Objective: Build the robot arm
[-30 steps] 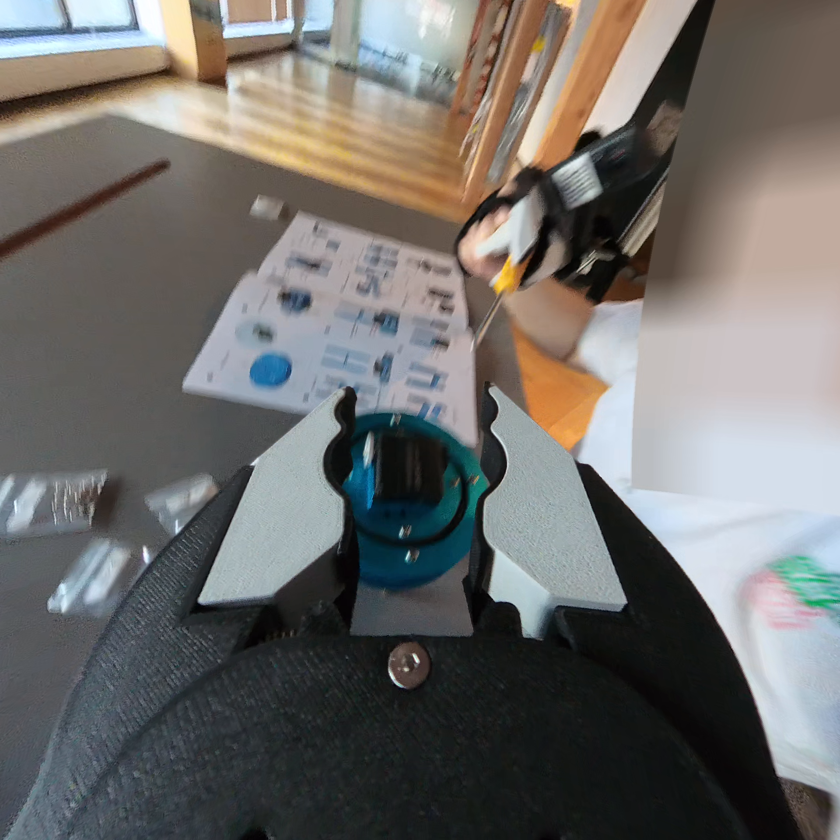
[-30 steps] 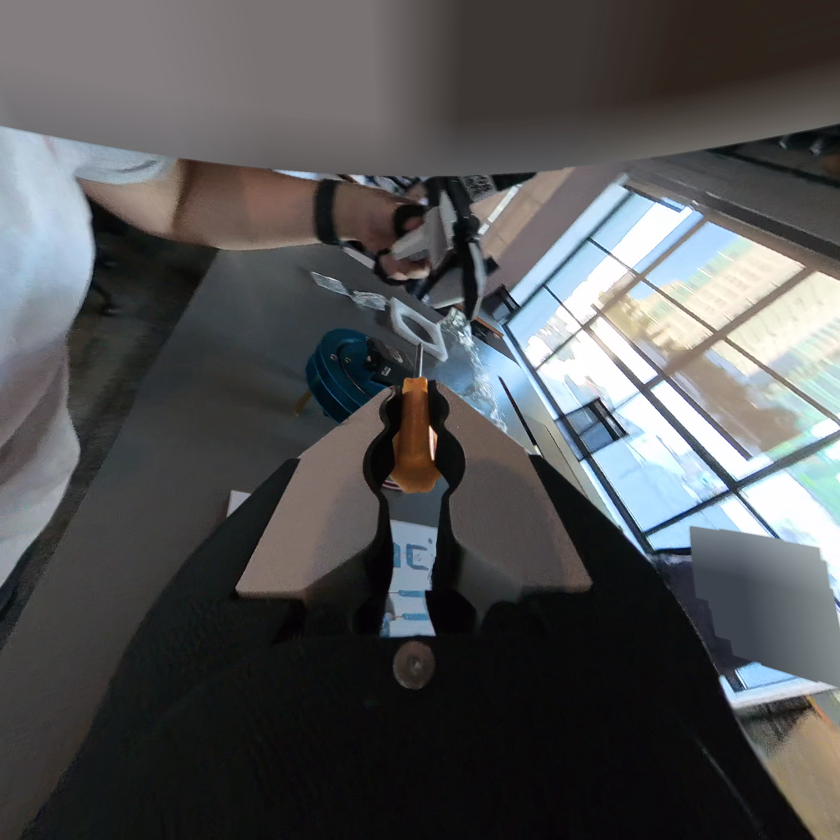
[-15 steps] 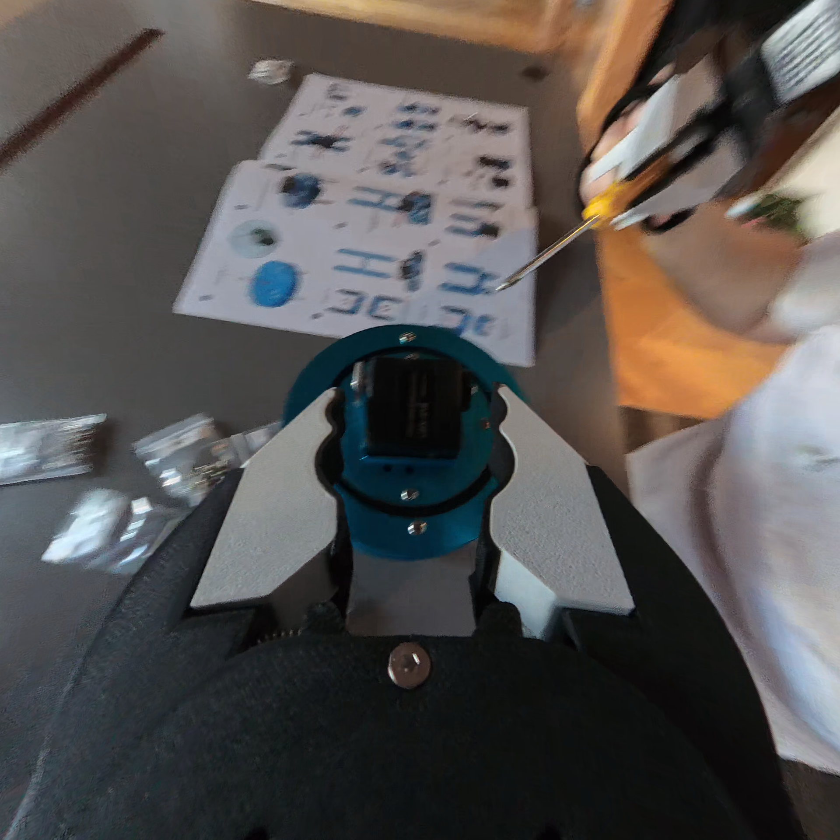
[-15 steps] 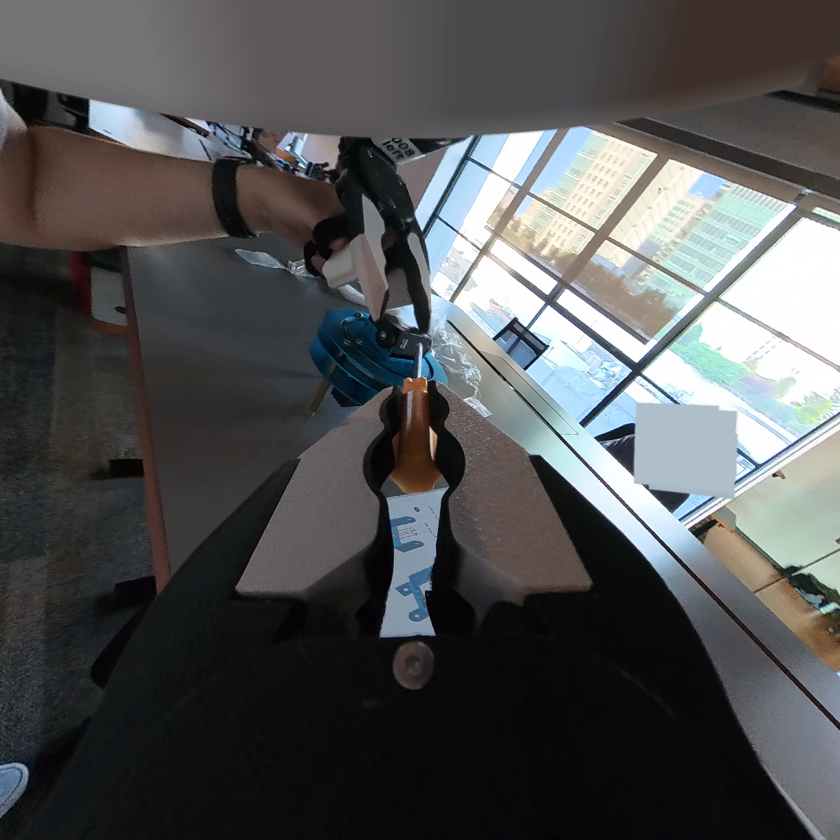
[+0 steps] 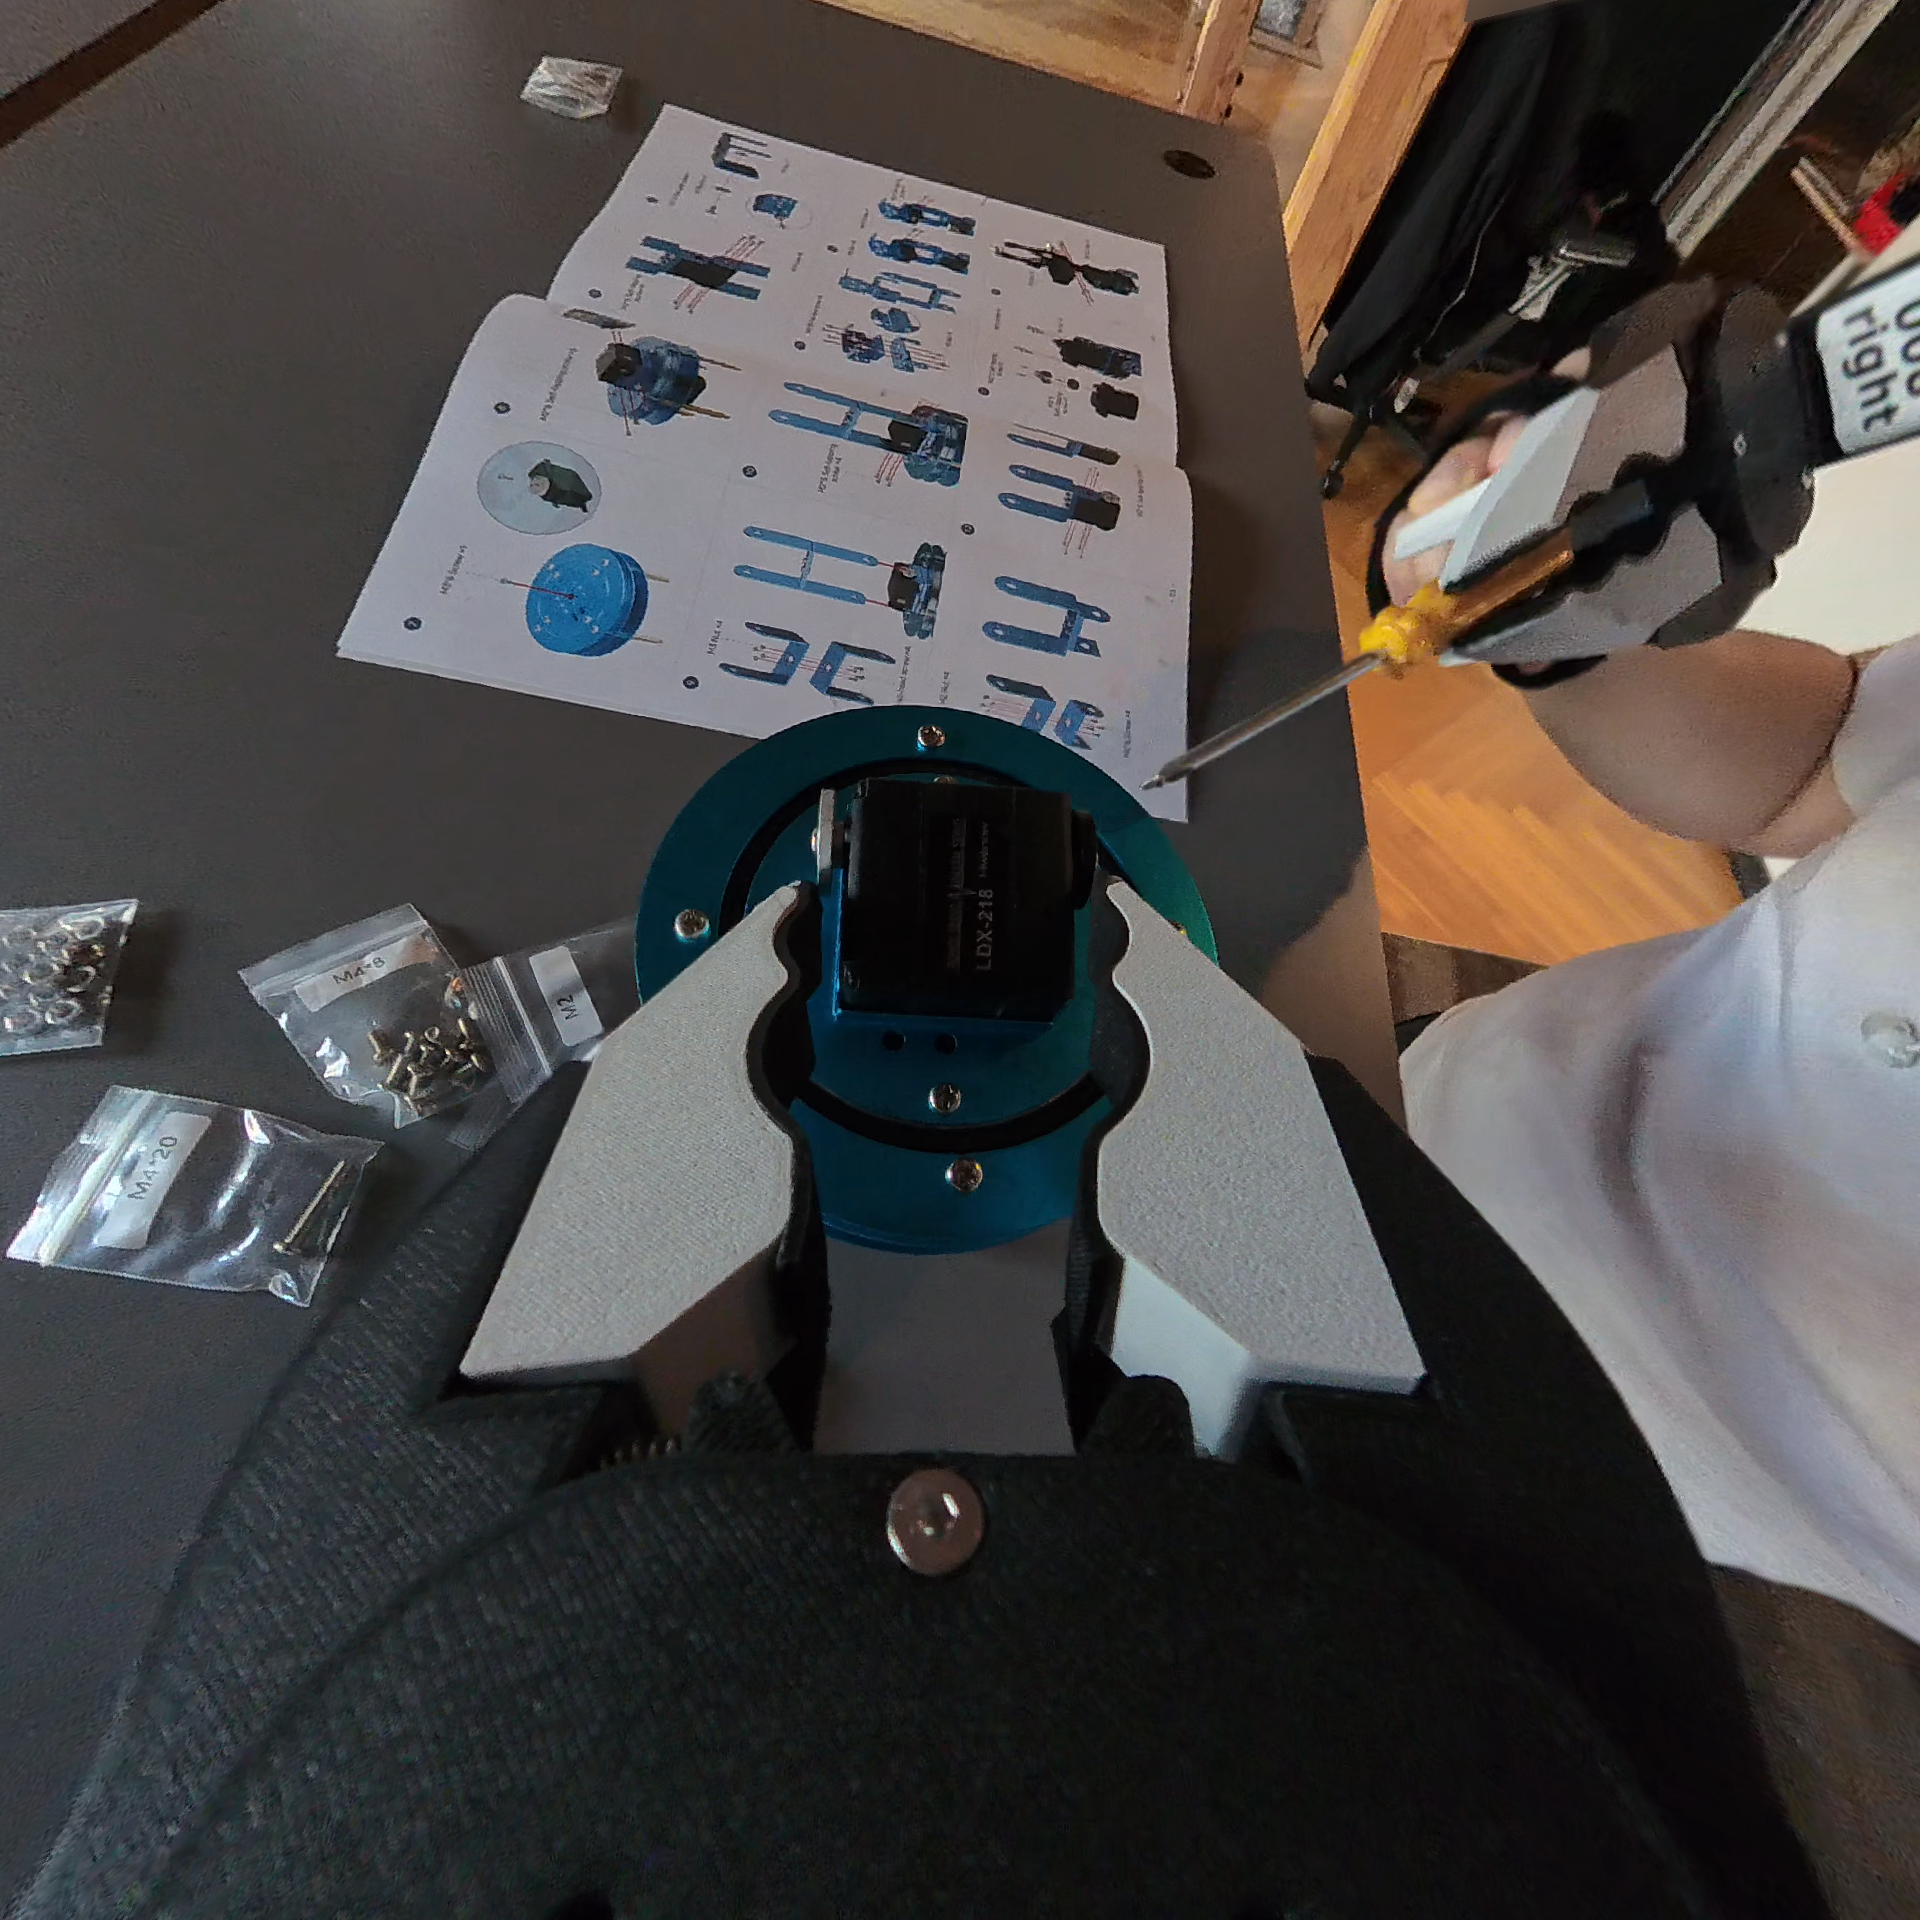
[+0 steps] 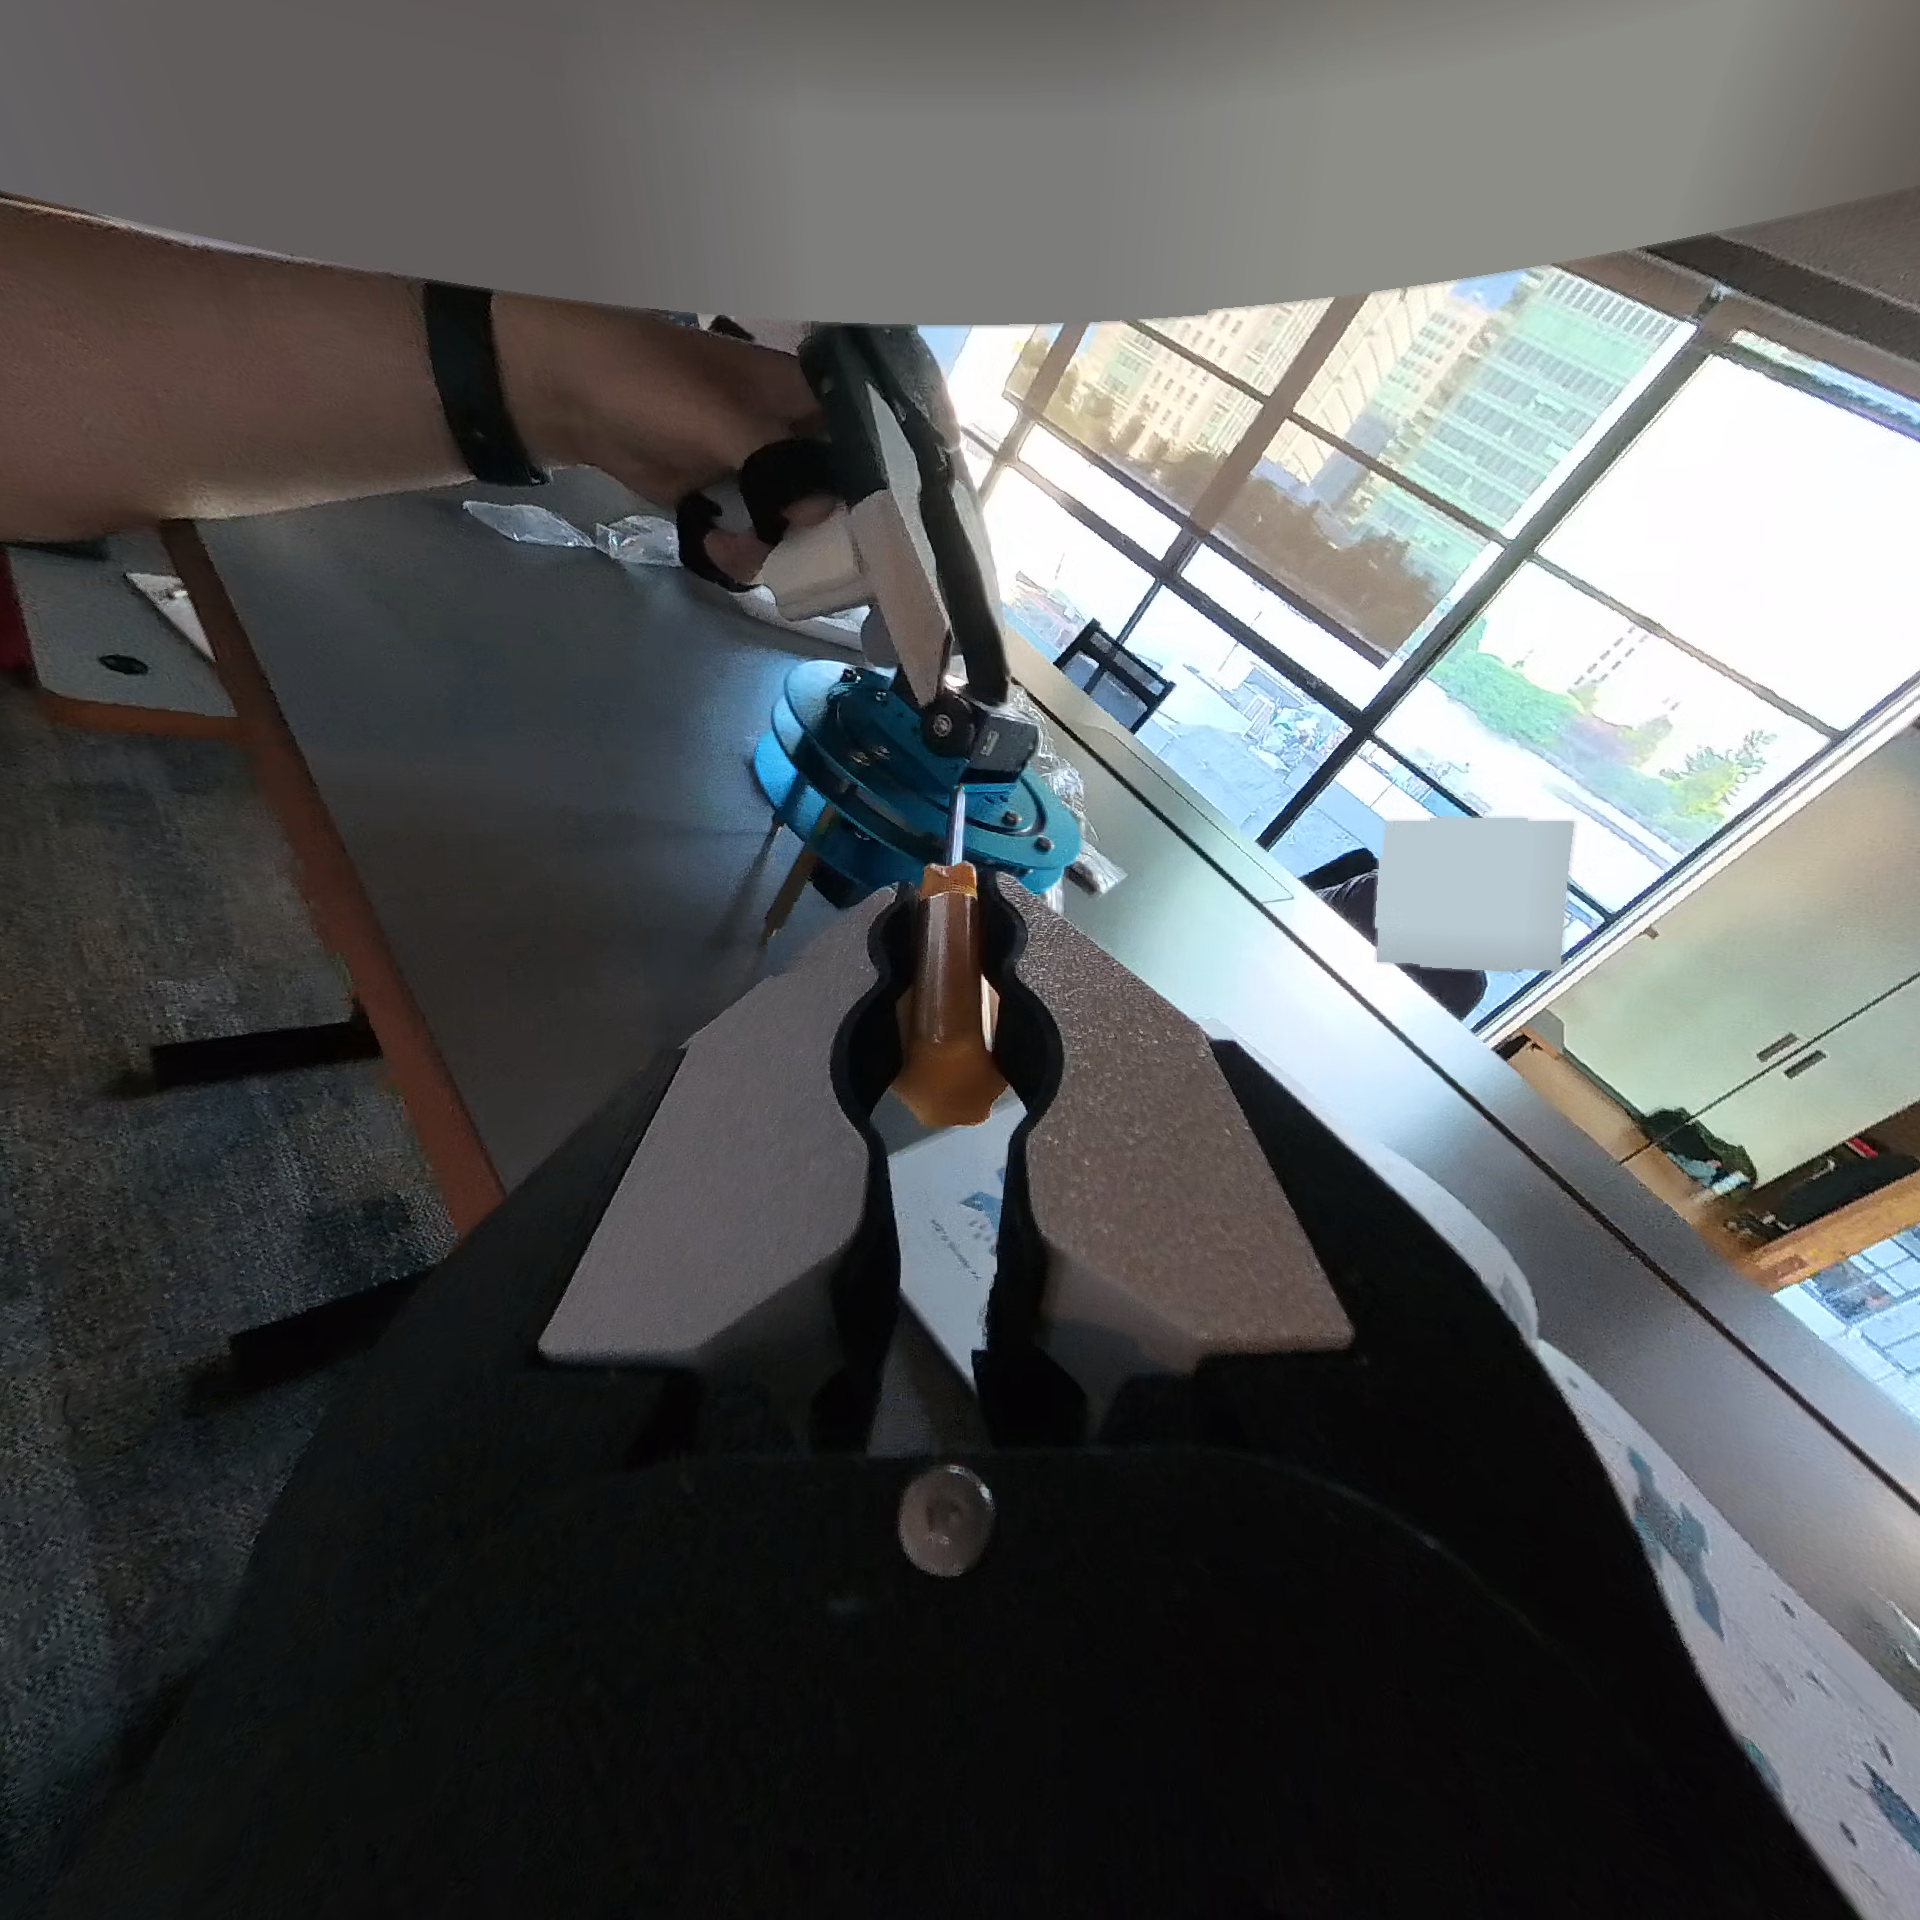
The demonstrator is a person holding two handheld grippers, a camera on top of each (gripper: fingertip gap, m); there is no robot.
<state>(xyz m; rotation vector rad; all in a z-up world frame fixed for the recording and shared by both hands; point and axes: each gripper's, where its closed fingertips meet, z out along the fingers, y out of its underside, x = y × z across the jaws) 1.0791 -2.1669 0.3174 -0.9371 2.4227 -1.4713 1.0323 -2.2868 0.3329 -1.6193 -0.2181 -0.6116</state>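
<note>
The left gripper [image 5: 948,914] has its grey jaws closed on the black box-shaped servo motor [image 5: 954,902] that stands on the round blue metal base [image 5: 1164,862], one finger against each side. A second ago the base sat lower between the fingers and the view was blurred; now it is sharp and looks steeply down on the dark grey table [image 5: 208,416]. The right gripper [image 6: 948,940] clamps the amber-handled screwdriver [image 6: 940,997]; its steel tip now hangs just beside the base's right rim, closer than before. The open white instruction booklet [image 5: 790,447] lies beyond the base, and three clear plastic bags of screws [image 5: 395,1018] lie to the left
</note>
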